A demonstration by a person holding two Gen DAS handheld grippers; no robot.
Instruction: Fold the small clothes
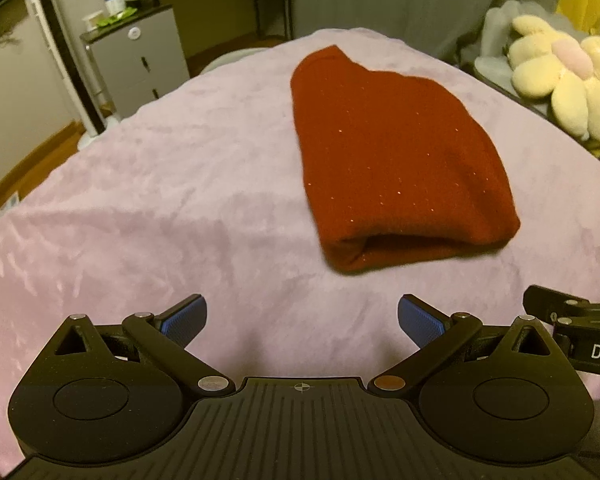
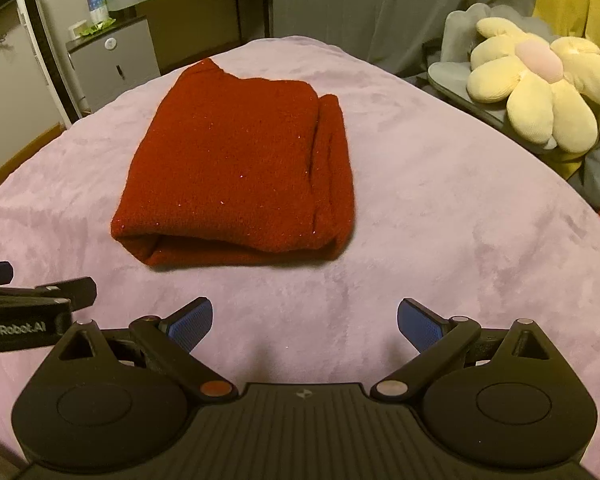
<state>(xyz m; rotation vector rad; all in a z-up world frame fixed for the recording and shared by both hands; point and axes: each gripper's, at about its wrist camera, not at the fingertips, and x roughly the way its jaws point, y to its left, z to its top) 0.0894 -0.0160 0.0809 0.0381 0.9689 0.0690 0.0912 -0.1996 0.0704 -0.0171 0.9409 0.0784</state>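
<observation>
A dark red knitted garment (image 1: 388, 160) lies folded into a compact rectangle on the lilac blanket (image 1: 160, 200); it also shows in the right wrist view (image 2: 236, 172), with its folded layers visible along the near and right edges. My left gripper (image 1: 302, 322) is open and empty, above the blanket just short of the garment's near edge and to its left. My right gripper (image 2: 305, 324) is open and empty, also short of the near edge. Each gripper shows at the other view's side edge.
A yellow flower-shaped plush (image 2: 540, 84) lies on a grey seat at the right of the bed. A grey cabinet (image 1: 140, 64) and a desk stand beyond the far left. The blanket's edge drops off at the left toward a wooden floor (image 1: 24, 172).
</observation>
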